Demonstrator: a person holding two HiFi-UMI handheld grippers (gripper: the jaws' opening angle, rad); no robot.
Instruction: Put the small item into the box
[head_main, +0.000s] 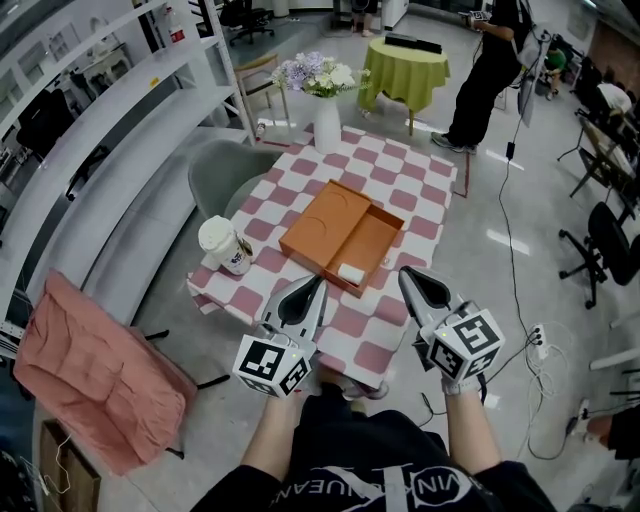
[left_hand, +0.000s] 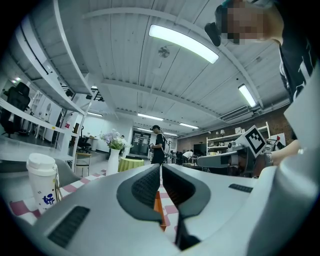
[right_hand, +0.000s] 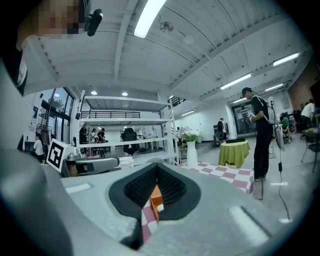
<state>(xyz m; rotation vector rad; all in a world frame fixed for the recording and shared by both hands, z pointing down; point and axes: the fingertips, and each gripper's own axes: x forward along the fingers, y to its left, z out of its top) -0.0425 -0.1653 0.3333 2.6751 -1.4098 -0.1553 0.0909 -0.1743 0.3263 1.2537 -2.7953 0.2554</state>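
An open orange box (head_main: 372, 240) lies on the checkered table (head_main: 420, 205), its lid (head_main: 322, 222) joined at the left. A small white item (head_main: 351, 272) rests inside the box at its near corner. My left gripper (head_main: 320, 283) hovers over the table's near edge, just left of the box's near corner, shut and empty. To the right of that corner my right gripper (head_main: 404, 273) is shut too, with nothing in it. In the left gripper view the jaws (left_hand: 160, 167) meet above an orange edge (left_hand: 158, 210). The right gripper view shows closed jaws (right_hand: 157, 169) over the box (right_hand: 156, 197).
A white paper cup (head_main: 226, 245) stands at the table's left edge. A white vase of flowers (head_main: 326, 120) is at the far end. A grey chair (head_main: 225, 170) sits left of the table, a pink cloth (head_main: 95, 375) lower left. A person (head_main: 490, 70) stands by a green table (head_main: 405, 70).
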